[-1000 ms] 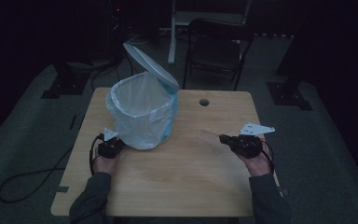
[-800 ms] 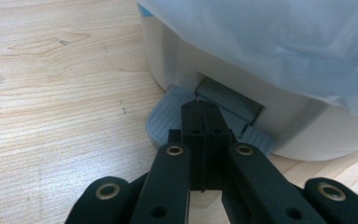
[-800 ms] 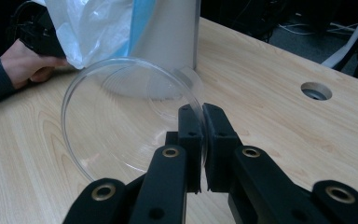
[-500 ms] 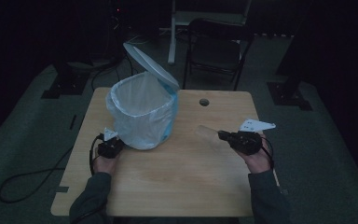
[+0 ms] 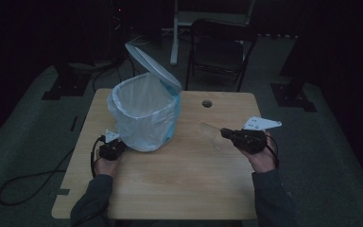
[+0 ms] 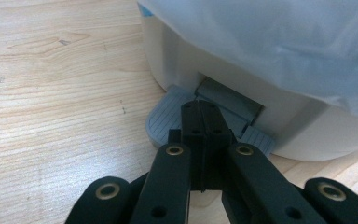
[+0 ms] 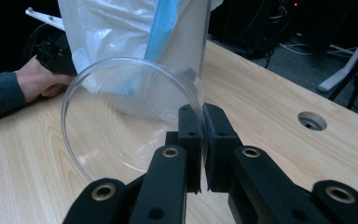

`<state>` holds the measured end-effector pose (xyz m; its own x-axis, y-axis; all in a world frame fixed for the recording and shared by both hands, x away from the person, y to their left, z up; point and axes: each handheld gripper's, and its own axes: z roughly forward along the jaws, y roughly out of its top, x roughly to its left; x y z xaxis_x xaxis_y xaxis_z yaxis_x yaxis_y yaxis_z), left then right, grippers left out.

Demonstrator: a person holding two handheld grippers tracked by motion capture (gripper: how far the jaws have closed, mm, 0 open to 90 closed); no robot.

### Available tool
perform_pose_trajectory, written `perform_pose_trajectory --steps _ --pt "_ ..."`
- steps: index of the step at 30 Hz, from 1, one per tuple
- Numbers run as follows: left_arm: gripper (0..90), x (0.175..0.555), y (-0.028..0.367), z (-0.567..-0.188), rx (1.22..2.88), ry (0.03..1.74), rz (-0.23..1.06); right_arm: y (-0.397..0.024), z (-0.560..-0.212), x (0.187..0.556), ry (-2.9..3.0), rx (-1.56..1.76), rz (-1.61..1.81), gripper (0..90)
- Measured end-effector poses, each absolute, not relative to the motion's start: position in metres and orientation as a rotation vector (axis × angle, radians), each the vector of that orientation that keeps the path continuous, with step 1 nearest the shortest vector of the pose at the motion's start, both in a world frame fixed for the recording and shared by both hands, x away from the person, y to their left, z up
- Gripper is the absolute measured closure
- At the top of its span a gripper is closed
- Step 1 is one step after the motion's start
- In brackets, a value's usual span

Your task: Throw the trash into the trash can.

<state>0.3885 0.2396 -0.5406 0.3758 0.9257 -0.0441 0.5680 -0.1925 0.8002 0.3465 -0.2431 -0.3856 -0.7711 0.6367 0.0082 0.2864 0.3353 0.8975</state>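
Observation:
A white pedal bin [image 5: 144, 118] lined with a pale blue bag stands at the table's back left, its lid [image 5: 152, 66] tipped up. My left gripper [image 5: 111, 149] is shut, and its tips [image 6: 204, 114] rest on the grey foot pedal [image 6: 165, 121] at the bin's base. To the right of the bin, my right gripper [image 5: 227, 134] is shut on the rim of a clear plastic cup [image 5: 210, 132], held above the table. In the right gripper view the cup [image 7: 130, 116] lies on its side, its mouth turned to the camera, between the jaws [image 7: 201, 116].
The wooden table [image 5: 170, 189] has a round cable hole [image 5: 207, 103] at the back right. A dark chair [image 5: 222, 47] stands behind the table. A cable [image 5: 23, 184] trails on the floor at the left. The bag [image 7: 121, 28] hangs over the bin's side.
My right gripper has risen a little with the clear cup in it. The left gripper stays on the pedal and the lid stays up.

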Motion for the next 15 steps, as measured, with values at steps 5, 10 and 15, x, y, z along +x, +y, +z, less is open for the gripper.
perform_pose_trajectory --steps 5,10,15 --pt "90.0 0.388 0.24 -0.541 1.877 1.294 0.595 -0.241 -0.381 0.347 2.256 0.804 1.418 86.6" --pt "90.0 0.388 0.24 -0.541 1.878 1.294 0.596 -0.239 -0.378 0.347 2.256 0.795 1.421 86.6" --pt "90.0 0.388 0.24 -0.541 1.876 1.294 0.598 -0.237 -0.375 0.347 2.254 0.784 1.424 86.7"
